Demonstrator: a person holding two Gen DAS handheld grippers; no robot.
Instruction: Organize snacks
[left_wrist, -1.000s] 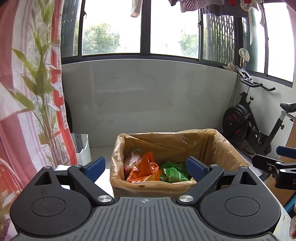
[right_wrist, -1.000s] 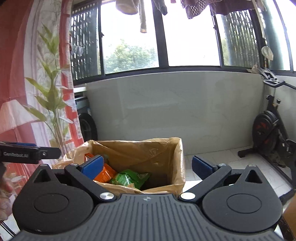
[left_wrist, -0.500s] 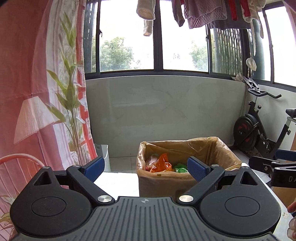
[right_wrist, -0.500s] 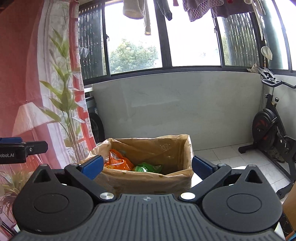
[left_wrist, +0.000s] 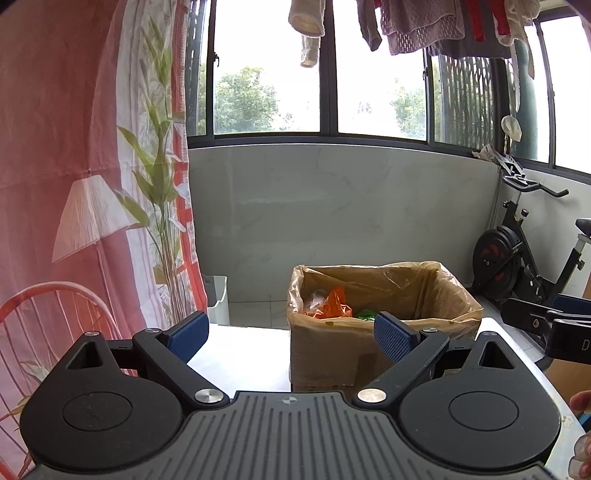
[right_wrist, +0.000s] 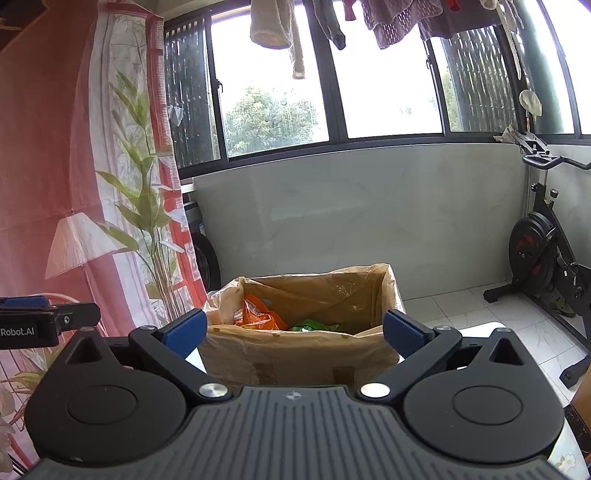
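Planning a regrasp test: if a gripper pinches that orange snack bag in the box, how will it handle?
The orange snack bag looks like crinkled film, so probably floppy and light; expect it to deform, not lift rigidly. Its glossy surface may slip between pads. It lies against the green packet inside the lined box, so pulling it may drag neighbours or the loose liner.
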